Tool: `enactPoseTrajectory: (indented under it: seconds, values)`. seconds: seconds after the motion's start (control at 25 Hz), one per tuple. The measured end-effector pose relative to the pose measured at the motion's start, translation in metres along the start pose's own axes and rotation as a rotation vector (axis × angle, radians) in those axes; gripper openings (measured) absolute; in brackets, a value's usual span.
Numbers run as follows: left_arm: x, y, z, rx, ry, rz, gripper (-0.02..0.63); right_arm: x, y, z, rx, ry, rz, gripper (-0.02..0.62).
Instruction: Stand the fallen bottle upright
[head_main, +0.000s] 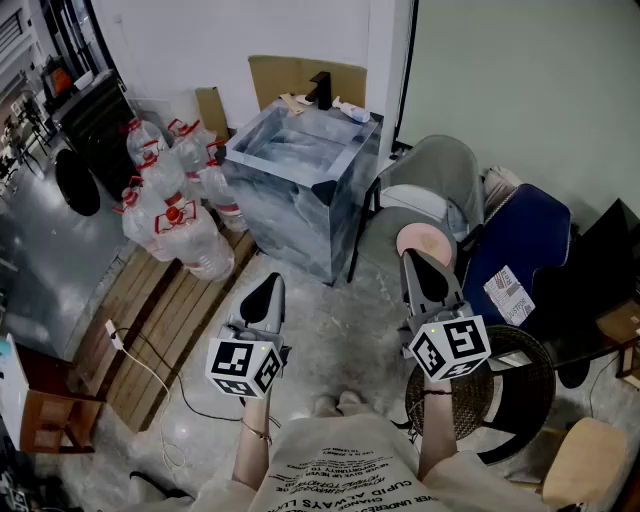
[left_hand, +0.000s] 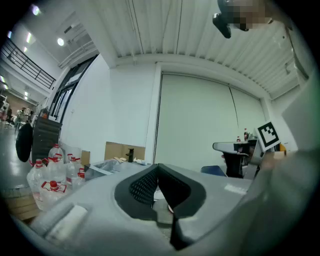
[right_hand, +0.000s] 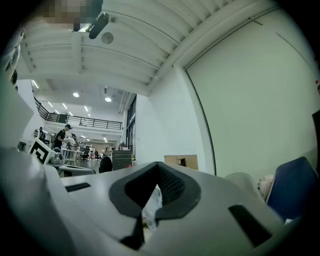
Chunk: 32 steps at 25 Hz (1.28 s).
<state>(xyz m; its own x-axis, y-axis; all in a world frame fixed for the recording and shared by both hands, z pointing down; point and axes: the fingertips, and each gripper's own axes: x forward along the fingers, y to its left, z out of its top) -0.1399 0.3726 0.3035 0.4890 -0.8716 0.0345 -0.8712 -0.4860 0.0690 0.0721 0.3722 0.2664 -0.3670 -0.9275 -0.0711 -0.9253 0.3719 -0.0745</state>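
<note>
- The jaws of the left gripper (left_hand: 158, 167) are pressed together at the tips, with nothing between them.
- The jaws of the right gripper (right_hand: 158, 165) are also clenched and hold nothing; only background shows through the small gap behind the tips.
- In the head view the left gripper (head_main: 268, 285) and the right gripper (head_main: 420, 260) are held level, side by side above the bare floor (head_main: 330, 330), and touch nothing.
- The water bottles (head_main: 190, 240) are grouped on a wooden pallet (head_main: 150, 310) just beside a marbled sink block (head_main: 300, 190), ahead and to the left of the left gripper, well apart from both.
- I judge the step as the approach: no bottle is reached yet. I cannot tell which bottle is the fallen one.
- The next move calls for going forward and to the left, opening one pair of jaws and finding the lying bottle.
- Count: two grippers, one sink block, one pallet and about seven bottles with red caps; some overlap, so the count is not sure.
</note>
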Motion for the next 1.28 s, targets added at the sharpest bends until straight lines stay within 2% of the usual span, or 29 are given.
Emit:
enactPoseTrajectory:
  seconds: [0.32,0.52,0.68,0.84,0.96,1.08,1.28]
  values:
    - [-0.001,-0.006,0.002,-0.004,-0.006,0.002,0.023,-0.003,-0.008,-0.008,0.029,0.004,-0.012,0.005]
    - [0.002,-0.014,0.007,-0.004,-0.032,0.004,0.023,-0.001,-0.015,-0.016,-0.007,0.03,-0.001,0.018]
    - [0.005,-0.021,0.007,-0.002,-0.04,0.008,0.023,0.0,-0.021,-0.019,0.003,0.035,0.005,0.118]
    - [0.003,-0.031,0.006,0.004,-0.055,0.02,0.023,-0.004,-0.026,-0.02,0.017,0.014,0.023,0.188]
    - [0.003,-0.033,0.004,0.003,-0.053,0.029,0.023,-0.003,-0.028,-0.023,0.029,0.009,0.038,0.283]
    - [0.003,-0.032,0.002,-0.001,-0.05,0.034,0.023,-0.002,-0.027,-0.028,0.033,0.021,0.047,0.31]
    - [0.008,-0.03,-0.003,-0.008,-0.041,0.039,0.023,0.001,-0.031,-0.036,0.032,0.042,0.046,0.321]
